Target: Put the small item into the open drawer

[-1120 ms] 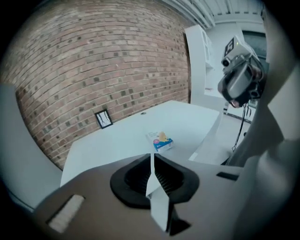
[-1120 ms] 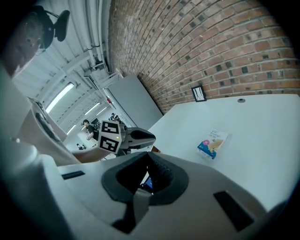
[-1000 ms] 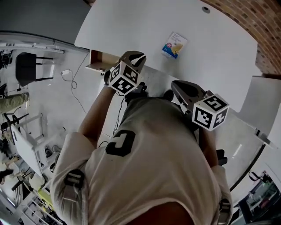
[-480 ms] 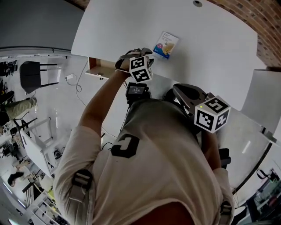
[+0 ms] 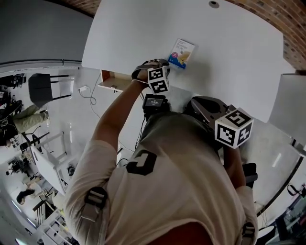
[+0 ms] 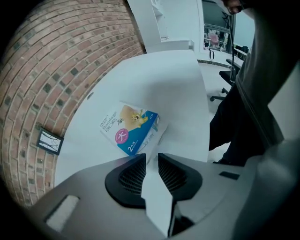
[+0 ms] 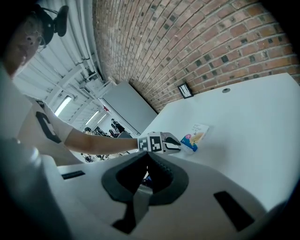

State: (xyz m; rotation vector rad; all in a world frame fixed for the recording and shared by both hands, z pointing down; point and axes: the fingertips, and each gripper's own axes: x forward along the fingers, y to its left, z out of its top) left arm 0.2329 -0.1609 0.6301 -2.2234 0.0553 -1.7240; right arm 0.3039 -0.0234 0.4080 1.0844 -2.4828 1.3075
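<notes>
A small blue-and-white packet (image 5: 181, 51) lies flat on the white table (image 5: 229, 57), close to its near edge. My left gripper (image 5: 164, 62) reaches over that edge and points at it. In the left gripper view the packet (image 6: 131, 125) lies just past the fingertips of the left gripper (image 6: 151, 157); the jaws are closing with only bare table between them. My right gripper (image 5: 195, 102) hangs shut and empty below the table edge, near my body. From the right gripper view I see the left gripper (image 7: 164, 142) beside the packet (image 7: 195, 135). The open drawer (image 5: 114, 79) shows wood under the table's left corner.
A brick wall (image 5: 267, 14) runs behind the table, with a small framed plate (image 6: 49, 140) on it. A round cable hole (image 5: 213, 4) sits at the table's far side. A black chair (image 5: 40, 88) and a floor cable (image 5: 88, 103) are at the left.
My left gripper has moved from the drawer's side up over the table edge towards the packet. The right gripper has stayed almost where it was.
</notes>
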